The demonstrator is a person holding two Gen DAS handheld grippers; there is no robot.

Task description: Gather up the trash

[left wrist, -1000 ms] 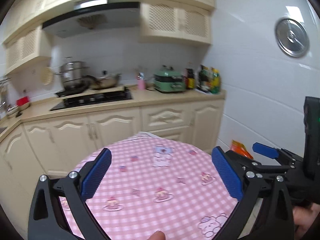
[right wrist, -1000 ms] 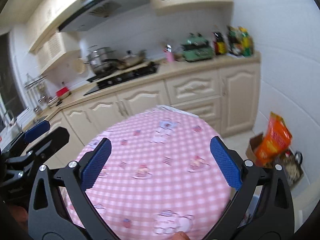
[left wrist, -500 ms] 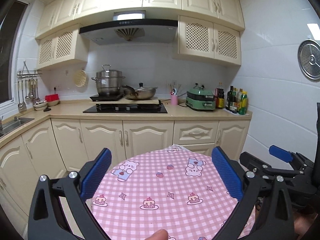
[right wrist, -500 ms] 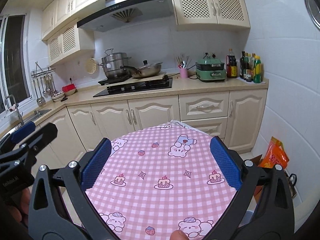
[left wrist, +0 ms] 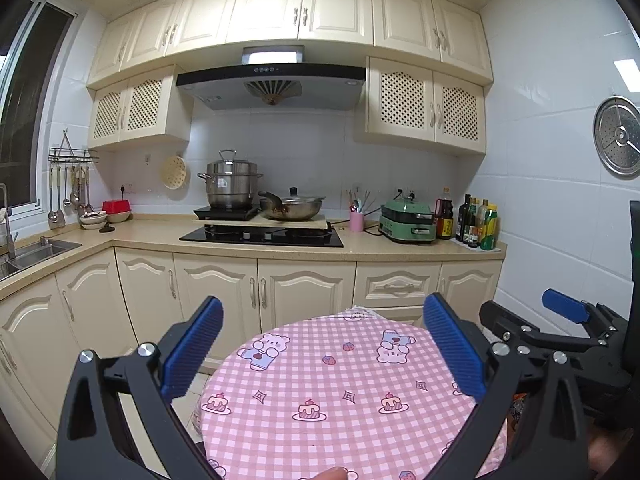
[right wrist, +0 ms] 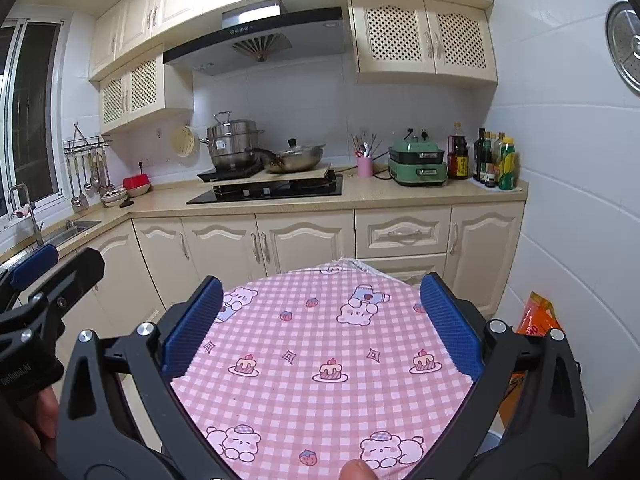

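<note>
Trash is not identifiable in either view, so the target is unlocated. Left wrist view: left gripper (left wrist: 320, 344) is held level above the round table (left wrist: 280, 432) with the pink checked cloth, jaws spread wide, nothing between them; cloth surface looks bare. Right gripper (left wrist: 560, 312) shows at the right edge, side on. Counter (left wrist: 380, 246) beyond carries a steamer pot (left wrist: 230, 184), a wok (left wrist: 294, 206) and bottles (left wrist: 478, 222), none obviously waste. Right wrist view: right gripper (right wrist: 320, 312) also stands wide apart and empty over the same table; an orange bag (right wrist: 538, 316) sits on the floor by the wall at right, possibly trash or a container for it, cannot tell. Risks, as judgement: with no clear target, a grab could land on a wrong item; closing low on the table could pinch the cloth and drag it; the two tools sit near each other and could collide on a shared reach.
</note>
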